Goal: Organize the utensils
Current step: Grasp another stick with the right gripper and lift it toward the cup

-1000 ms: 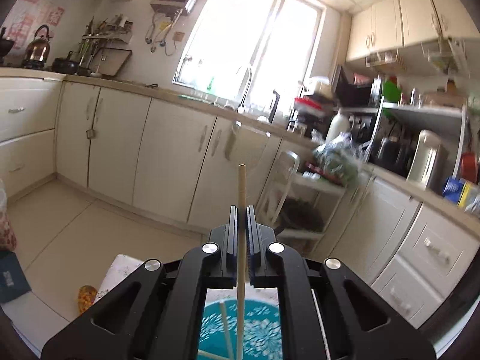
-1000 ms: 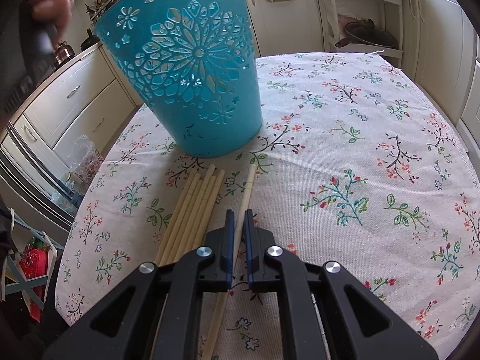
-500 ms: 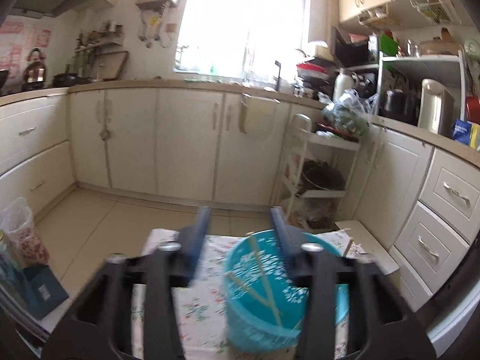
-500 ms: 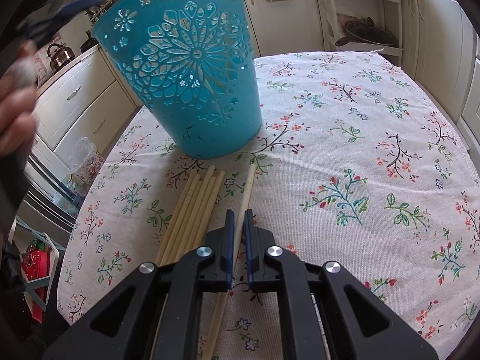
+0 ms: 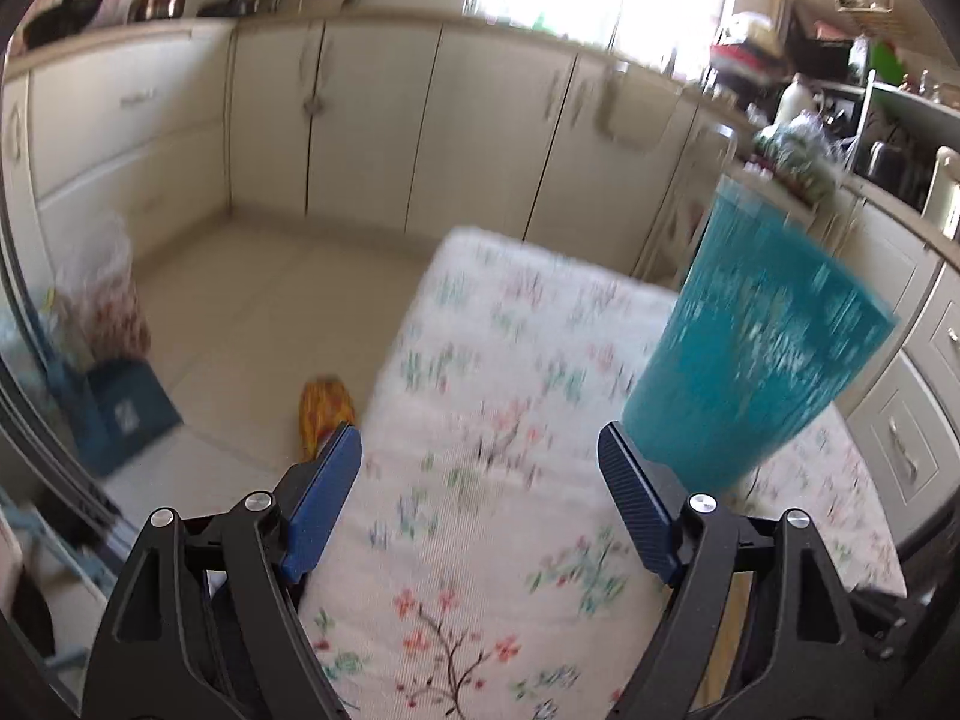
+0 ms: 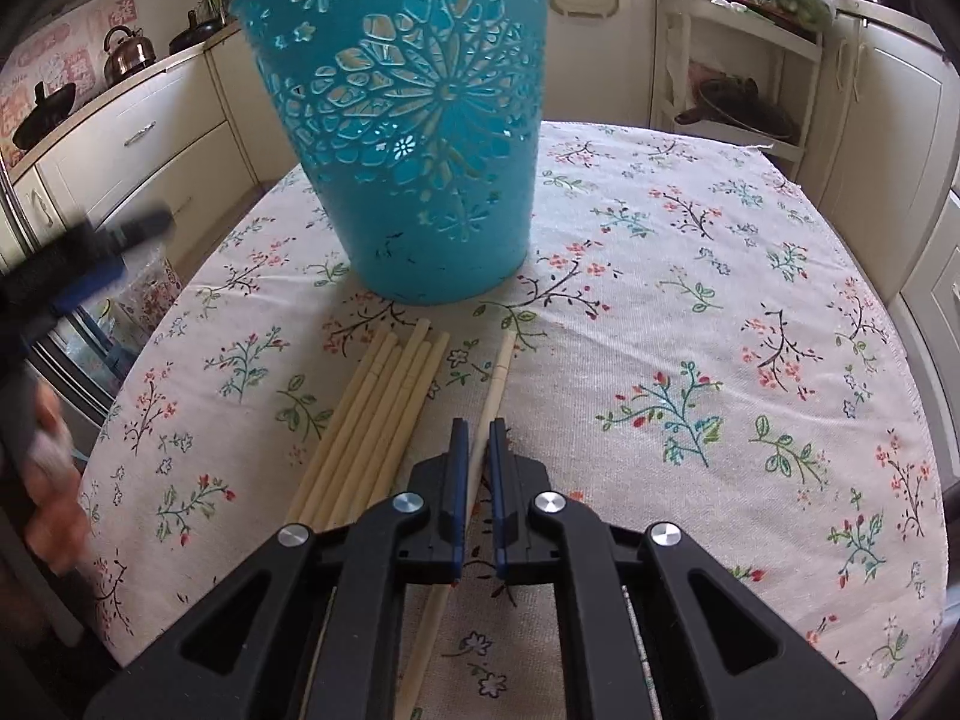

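A teal cut-out basket (image 6: 414,138) stands upright on the floral tablecloth (image 6: 720,312); it also shows blurred in the left wrist view (image 5: 762,348). Several pale wooden chopsticks (image 6: 372,420) lie bundled in front of it. One single chopstick (image 6: 495,387) lies beside them, and my right gripper (image 6: 474,429) is shut around it low on the cloth. My left gripper (image 5: 480,450) is open wide and empty, left of the basket above the table. It shows blurred at the left edge of the right wrist view (image 6: 90,252).
The table's left edge (image 5: 390,354) drops to a tiled floor with an orange item (image 5: 324,414) and a blue box (image 5: 126,414). Cream cabinets (image 5: 420,138) line the walls. A white rack (image 6: 744,60) stands behind the table.
My left gripper let go of its chopstick over the basket, opened wide, and swung down and left of the basket. The right gripper stayed shut on the single chopstick.
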A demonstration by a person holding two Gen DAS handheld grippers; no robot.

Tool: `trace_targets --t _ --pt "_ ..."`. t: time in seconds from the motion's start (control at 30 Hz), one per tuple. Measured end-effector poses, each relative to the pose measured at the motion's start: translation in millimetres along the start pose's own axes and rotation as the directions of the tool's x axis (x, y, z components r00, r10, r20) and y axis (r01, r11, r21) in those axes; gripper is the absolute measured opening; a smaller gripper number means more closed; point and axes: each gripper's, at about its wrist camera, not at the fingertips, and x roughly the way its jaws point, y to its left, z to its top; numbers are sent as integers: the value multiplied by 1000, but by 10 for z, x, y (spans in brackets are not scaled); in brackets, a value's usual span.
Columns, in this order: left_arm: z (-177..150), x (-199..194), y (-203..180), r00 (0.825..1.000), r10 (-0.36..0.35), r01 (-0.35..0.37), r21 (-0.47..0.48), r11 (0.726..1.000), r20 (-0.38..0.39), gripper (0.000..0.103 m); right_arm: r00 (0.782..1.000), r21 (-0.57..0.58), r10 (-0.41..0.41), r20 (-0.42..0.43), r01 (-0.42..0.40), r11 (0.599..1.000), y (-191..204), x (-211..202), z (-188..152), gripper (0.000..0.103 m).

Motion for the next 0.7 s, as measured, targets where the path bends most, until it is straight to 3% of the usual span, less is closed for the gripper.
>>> trace_targets --t 0.13,0.37,0.53,0.7 --pt "-59 60 103 999 -32 31 -48 998 -32 79 996 139 94 3 -94 986 -253 -77 -38 6" --pt "-89 182 121 996 -48 41 -90 995 -78 80 966 193 196 170 -227 955 -373 -540 43 6" --pt "-86 209 95 995 -46 39 -78 996 -88 81 917 190 249 311 -317 929 -405 -979 237 6" --pt "-91 210 94 994 -51 44 -83 996 -93 81 855 119 280 437 -364 924 -275 -1418 696 5"
